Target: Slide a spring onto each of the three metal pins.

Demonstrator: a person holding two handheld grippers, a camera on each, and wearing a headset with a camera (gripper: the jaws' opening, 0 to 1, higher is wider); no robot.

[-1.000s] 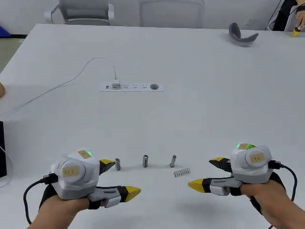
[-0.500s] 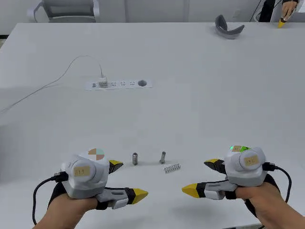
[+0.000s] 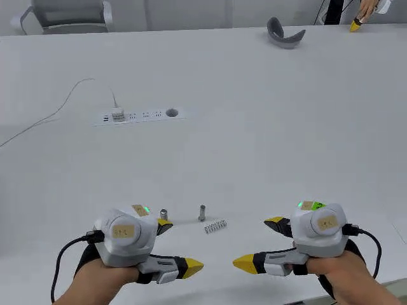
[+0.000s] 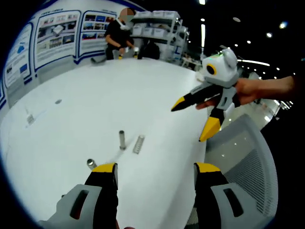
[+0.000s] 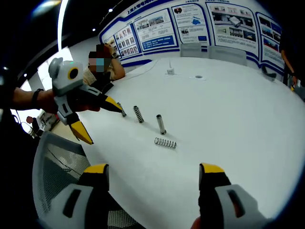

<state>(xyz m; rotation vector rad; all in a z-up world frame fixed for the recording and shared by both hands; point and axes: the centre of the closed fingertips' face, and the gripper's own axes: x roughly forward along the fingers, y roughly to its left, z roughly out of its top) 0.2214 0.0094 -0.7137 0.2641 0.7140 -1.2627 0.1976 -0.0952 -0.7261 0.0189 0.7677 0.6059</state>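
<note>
Three small metal pins stand in a row near the table's front edge. In the right gripper view the two left pins [image 5: 122,109] [image 5: 138,113] wear springs, and the right pin [image 5: 161,124] is bare. A loose spring [image 5: 165,142] [image 3: 215,226] lies beside the bare pin [image 3: 202,211]. My left gripper [image 3: 179,244] is open just left of the row, its upper fingertip beside the middle pin [image 3: 163,215] and hiding the leftmost one. My right gripper [image 3: 257,241] is open to the right of the spring, nothing between its jaws.
A white power strip [image 3: 133,117] with a plugged cable lies mid-table. A grey curved object [image 3: 283,35] rests at the far side, where a person's hand [image 3: 364,9] works. A mesh chair [image 5: 57,167] sits below the table's near edge.
The head camera has swung, shifting the whole scene left and down. My left gripper has edged right along the row, now covering the leftmost pin. Both grippers stay open; the spring has not moved.
</note>
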